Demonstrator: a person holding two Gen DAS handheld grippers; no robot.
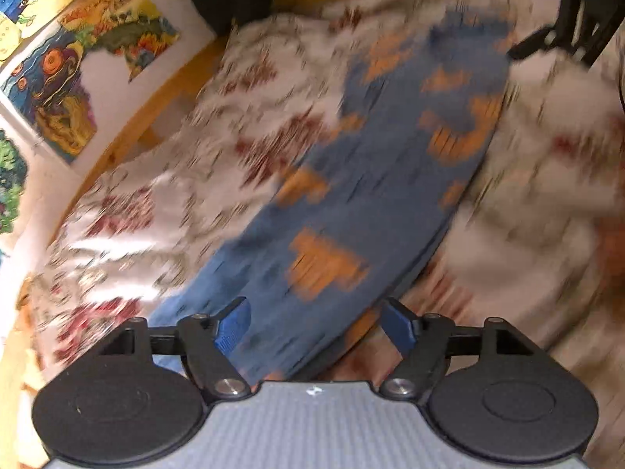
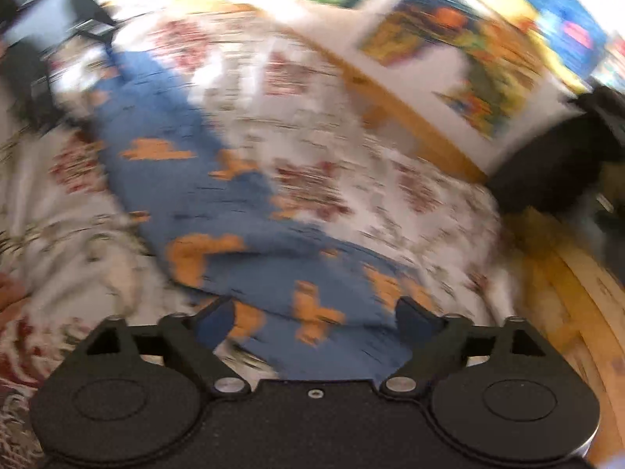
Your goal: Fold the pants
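A pair of blue pants [image 1: 351, 195] printed with orange shapes is seen laid out long and narrow on a bed, over a white bedspread [image 1: 242, 90] patterned with red flowers. Both views are heavily blurred, so fine detail cannot be made out. The pants appear to be folded once lengthwise, one leg stacked on the other, with layered edges visible along one side in the left view. In the right view, a wider bunched end lies nearest the camera and the garment narrows away from it. The shorter cross folds are judged not yet made, so the task seems roughly at its midpoint.

The left tongs [image 1: 316, 322] are held spread wide over one end of the pants, with nothing pinched between them. The right tongs [image 2: 316, 322] are likewise spread apart above the other end, gripping nothing. Whether either is touching the cloth cannot be told.

Beyond the bedspread, a wooden bed frame [image 1: 156, 109] is seen, and colourful pictures [image 1: 58, 78] are fixed to a white wall behind it.
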